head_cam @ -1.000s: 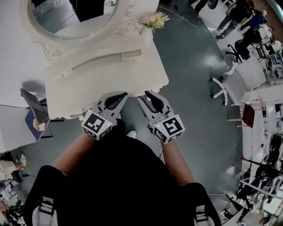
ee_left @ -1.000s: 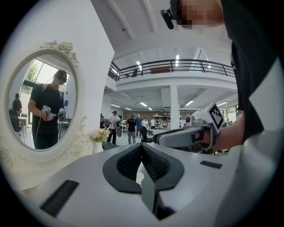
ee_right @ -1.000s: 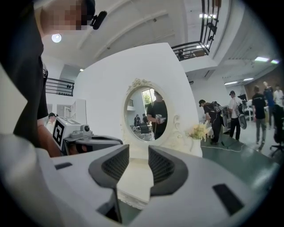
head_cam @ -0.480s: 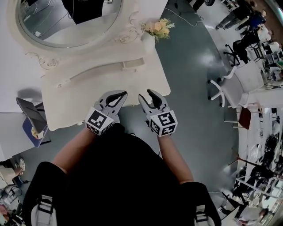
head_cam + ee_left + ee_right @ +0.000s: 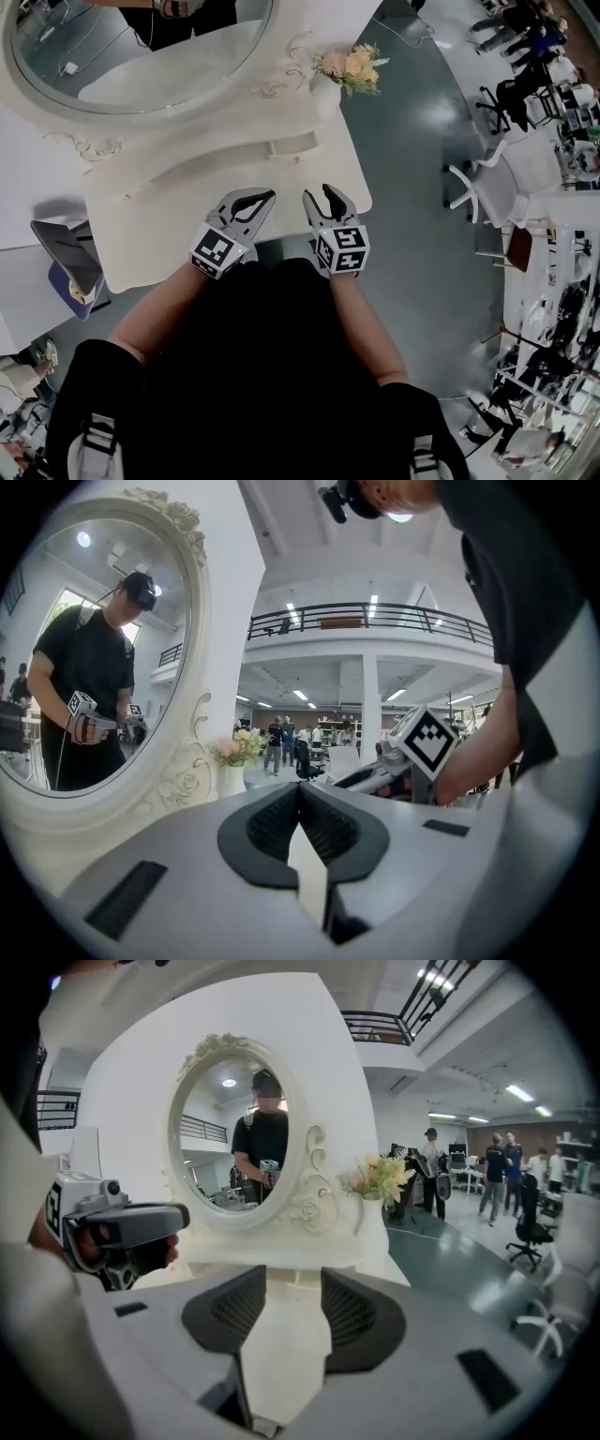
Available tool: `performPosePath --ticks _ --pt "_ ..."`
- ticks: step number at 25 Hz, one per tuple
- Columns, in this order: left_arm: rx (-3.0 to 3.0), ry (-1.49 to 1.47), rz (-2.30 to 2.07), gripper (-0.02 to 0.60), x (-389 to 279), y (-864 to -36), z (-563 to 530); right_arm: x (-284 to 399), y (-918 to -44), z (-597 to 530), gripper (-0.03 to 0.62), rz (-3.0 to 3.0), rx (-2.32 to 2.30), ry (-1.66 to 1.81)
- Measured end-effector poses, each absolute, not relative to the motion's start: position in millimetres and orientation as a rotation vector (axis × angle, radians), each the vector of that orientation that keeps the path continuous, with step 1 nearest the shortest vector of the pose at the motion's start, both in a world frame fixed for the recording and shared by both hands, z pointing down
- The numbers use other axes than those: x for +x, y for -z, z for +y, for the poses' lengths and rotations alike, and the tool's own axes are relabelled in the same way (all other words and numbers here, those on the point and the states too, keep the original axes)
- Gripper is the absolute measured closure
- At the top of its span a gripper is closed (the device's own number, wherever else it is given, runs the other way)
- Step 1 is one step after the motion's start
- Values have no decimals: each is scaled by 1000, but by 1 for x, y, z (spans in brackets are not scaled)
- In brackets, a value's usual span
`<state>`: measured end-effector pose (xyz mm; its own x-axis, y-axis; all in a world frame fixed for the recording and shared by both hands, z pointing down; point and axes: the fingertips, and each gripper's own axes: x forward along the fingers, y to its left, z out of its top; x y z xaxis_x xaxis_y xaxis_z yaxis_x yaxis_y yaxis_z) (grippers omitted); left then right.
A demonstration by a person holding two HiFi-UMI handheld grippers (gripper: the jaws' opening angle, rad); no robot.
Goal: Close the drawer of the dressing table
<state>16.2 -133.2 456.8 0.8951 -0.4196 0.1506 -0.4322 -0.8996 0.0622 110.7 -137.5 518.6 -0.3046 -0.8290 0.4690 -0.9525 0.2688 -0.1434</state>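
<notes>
The white dressing table [image 5: 187, 225] stands in front of me with its oval mirror [image 5: 141, 47] at the back. Its drawer front lies under the top's front edge and is hidden in every view. My left gripper [image 5: 253, 202] reaches over that front edge with its jaws shut and nothing in them; its pads [image 5: 323, 832] meet at the tips. Beside it on the right, my right gripper [image 5: 328, 195] is over the same edge, jaws opening, with only the bare table top [image 5: 281, 1354] seen between them. Each gripper shows in the other's view: the right gripper [image 5: 394, 766] and the left gripper [image 5: 131, 1227].
A vase of flowers [image 5: 352, 66] stands at the table's back right corner. A low raised shelf [image 5: 234, 155] runs under the mirror. A white office chair [image 5: 478, 187] is to the right, and a blue seat [image 5: 66, 258] at the table's left. People stand far off at the right.
Both grippers have moved forward and down, from just short of the table's front edge to over it. The right gripper's jaws have spread wider. The left stays shut.
</notes>
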Motion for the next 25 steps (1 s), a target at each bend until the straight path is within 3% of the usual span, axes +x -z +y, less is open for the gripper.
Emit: performPosePath --ticks 25 --pt "2779 -312 -867 588 52 -536 -216 124 -669 -236 384 -2092 1473 -773"
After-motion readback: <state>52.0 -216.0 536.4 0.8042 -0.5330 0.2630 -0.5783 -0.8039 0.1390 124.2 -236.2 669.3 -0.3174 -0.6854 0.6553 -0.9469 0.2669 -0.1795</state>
